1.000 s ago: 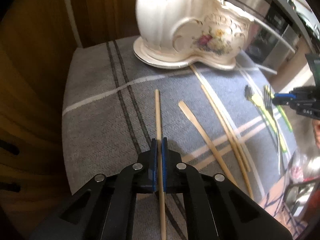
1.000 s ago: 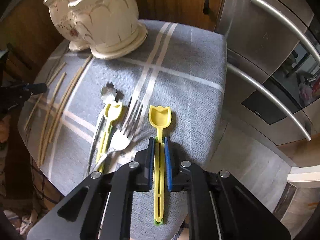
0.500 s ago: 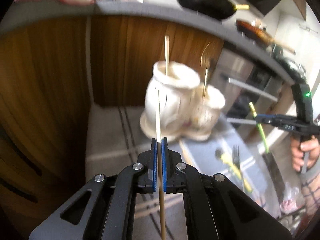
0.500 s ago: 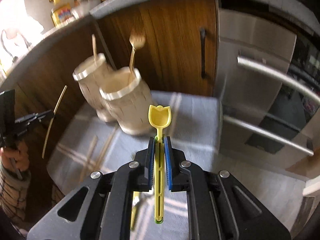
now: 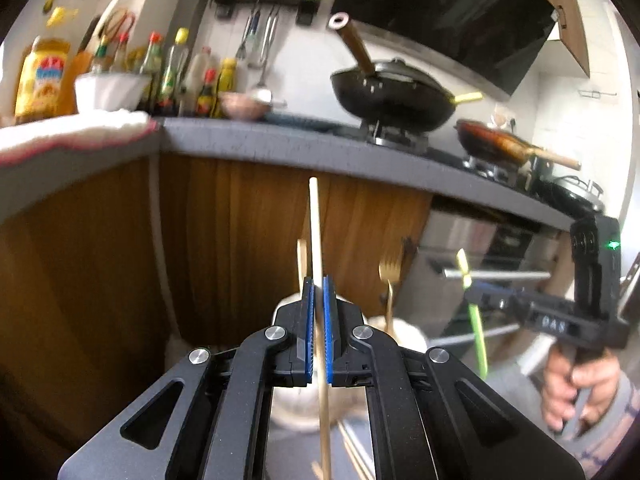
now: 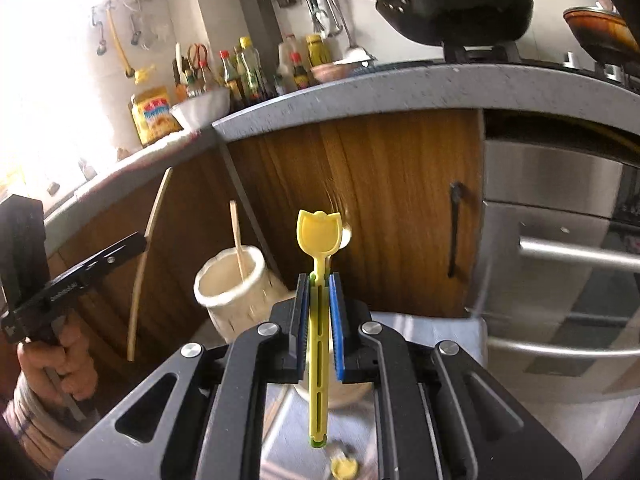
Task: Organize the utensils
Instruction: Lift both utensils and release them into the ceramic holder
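Utensils are gripped in both tongs above the ceramic holder (image 6: pixel 230 292). To its left, a thin wooden chopstick (image 5: pixel 316 248) is clamped mid-shaft by the left tongs (image 5: pixel 316 312), upright. Over it, a yellow plastic spoon (image 6: pixel 319 280) is pinched at the handle by the right tongs (image 6: pixel 319 320), bowl upward. Both are judged light, stiff and somewhat slippery.

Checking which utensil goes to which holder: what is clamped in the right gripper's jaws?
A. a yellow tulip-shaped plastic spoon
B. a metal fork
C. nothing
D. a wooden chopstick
A: the right gripper is shut on the yellow tulip-shaped plastic spoon; the wooden chopstick is in the left gripper.
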Demonstrator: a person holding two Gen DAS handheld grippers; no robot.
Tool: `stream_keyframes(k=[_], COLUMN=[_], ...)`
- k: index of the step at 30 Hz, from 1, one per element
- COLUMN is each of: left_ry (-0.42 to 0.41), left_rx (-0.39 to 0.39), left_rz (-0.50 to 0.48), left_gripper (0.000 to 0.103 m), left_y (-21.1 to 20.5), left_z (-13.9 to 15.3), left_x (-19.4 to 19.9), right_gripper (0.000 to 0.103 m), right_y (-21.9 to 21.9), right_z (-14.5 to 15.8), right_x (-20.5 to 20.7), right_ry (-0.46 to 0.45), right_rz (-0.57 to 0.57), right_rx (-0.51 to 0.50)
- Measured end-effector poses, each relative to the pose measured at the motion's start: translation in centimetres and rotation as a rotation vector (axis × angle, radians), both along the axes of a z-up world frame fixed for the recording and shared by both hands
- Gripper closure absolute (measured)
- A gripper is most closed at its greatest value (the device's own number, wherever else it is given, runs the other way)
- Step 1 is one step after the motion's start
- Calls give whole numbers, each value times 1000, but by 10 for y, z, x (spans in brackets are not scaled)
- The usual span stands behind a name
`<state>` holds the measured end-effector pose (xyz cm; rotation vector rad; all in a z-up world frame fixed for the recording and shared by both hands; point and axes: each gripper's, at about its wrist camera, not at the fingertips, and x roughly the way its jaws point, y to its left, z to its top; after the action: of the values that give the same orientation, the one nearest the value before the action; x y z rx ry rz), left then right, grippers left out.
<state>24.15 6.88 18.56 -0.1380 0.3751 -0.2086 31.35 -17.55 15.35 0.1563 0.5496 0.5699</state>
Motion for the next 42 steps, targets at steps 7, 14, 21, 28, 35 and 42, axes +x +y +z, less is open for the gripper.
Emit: stream_keyframes(k=[7,14,21,28,35,42], left_ry=[-111,-161,-179,-146,-105,-54], left_rx=[21,-35,-27,-19,13,57], left_rz=[30,29,39,58,56,62], left_gripper=[99,99,99,99,98,92], left_y=[-13,-15,-18,-14,-13,-12], left_z=[13,5,-28,-62,-78,-78], left_x=[42,72,71,57,40,40], right_gripper=[93,93,93,93,93,93], right_y=[19,38,44,50,51,50], right_z=[-3,-14,-33,-55,-69,-74], right_x=[23,32,36,22,13,15], right_ry=[-30,-81,-130,-145,-119,-82], right_rz=[-17,-38,-80,-70,-79,-109], right_rx=[40,11,-14,-75,-146,-189])
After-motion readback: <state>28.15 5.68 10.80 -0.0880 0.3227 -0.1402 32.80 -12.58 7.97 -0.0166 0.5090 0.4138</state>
